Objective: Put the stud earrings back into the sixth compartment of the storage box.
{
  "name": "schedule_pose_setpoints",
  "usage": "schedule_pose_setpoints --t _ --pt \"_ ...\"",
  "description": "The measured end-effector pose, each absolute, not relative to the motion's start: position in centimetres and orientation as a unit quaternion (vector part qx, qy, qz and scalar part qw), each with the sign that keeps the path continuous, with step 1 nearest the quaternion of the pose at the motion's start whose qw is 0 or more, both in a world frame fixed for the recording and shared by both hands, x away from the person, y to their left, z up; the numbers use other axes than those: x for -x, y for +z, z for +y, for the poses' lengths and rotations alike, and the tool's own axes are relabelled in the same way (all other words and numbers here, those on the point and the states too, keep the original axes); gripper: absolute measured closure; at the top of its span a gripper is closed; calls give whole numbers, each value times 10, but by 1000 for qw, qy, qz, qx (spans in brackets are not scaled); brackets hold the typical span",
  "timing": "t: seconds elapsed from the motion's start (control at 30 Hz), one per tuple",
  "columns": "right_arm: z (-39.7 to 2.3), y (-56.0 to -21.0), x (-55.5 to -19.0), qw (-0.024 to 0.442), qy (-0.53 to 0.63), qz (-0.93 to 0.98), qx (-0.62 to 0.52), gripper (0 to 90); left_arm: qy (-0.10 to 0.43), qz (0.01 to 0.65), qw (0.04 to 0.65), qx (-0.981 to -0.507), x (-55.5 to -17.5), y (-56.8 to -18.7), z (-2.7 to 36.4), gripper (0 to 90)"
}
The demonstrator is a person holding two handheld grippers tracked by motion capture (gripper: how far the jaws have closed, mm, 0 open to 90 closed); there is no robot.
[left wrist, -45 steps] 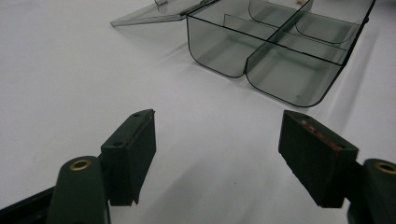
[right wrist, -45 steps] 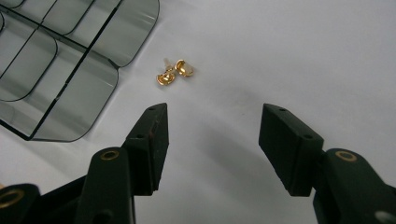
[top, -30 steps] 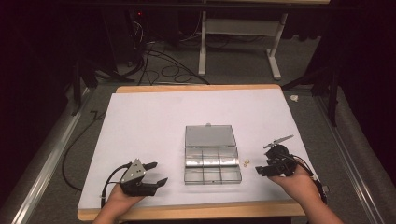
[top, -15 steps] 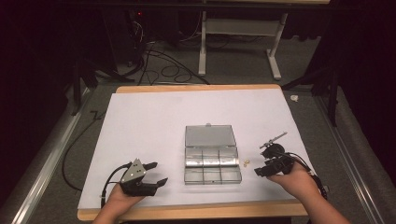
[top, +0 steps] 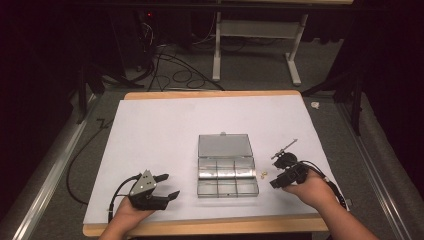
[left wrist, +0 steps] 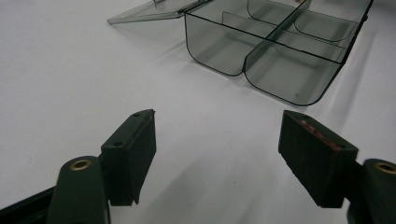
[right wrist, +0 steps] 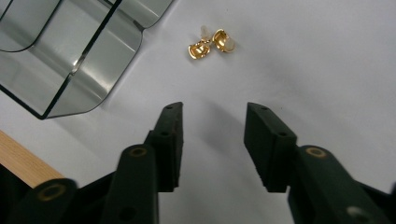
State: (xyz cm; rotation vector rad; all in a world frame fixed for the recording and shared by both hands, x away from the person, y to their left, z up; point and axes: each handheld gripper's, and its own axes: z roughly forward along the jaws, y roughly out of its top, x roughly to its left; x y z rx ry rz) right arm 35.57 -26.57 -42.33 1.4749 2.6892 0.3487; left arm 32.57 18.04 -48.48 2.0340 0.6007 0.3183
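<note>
at the near edge of the white table sheet (top: 165, 125), the left gripper (top: 167, 186) rests in the person's left hand, jaws spread wide with nothing between them; the left gripper view confirms bare sheet in the gap. the right gripper (top: 274, 170) is held in the right hand at the near right of the sheet, pointing toward the box. its jaws have just been closing and now stand at a narrower gap, still parted, with nothing between the pads. in the right gripper view (right wrist: 212, 140) a pair of small gold earrings (right wrist: 211, 43) lies on the sheet just ahead of the jaw tips, the two pieces touching each other, not touched by the gripper. in the high view the earrings (top: 263, 173) sit just beside the right wall of the clear compartment box (top: 227, 176), between it and the right gripper. the box stands mid-table, its lid (top: 223, 145) folded flat on the far side; the compartments seen appear bare
</note>
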Motion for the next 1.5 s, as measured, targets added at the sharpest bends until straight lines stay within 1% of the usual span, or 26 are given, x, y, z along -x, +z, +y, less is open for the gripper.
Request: schedule_pose_setpoints --t 0.13,0.37,0.53,0.73,1.13,1.33,1.5 --pt "-266 -424 -362 26 114 871 -478 657 129 246 478 -834 -326 -485 180 284" --pt "-265 -425 -373 22 109 866 -487 671 129 245 478 -834 -326 -485 180 284" --pt "-264 -425 -382 25 111 866 -487 714 128 244 477 -834 -326 -485 180 284" --pt "-256 -425 -386 21 107 872 -477 763 127 244 477 -835 -326 -485 180 284" --pt "-246 -432 -397 15 90 879 -469 803 124 243 478 -835 -326 -485 180 284" --pt "-245 -435 -400 14 82 882 -464 868 124 243 478 -835 -326 -485 180 285" --pt "-247 -432 -399 14 84 881 -465 873 124 242 478 -835 -326 -485 180 284"
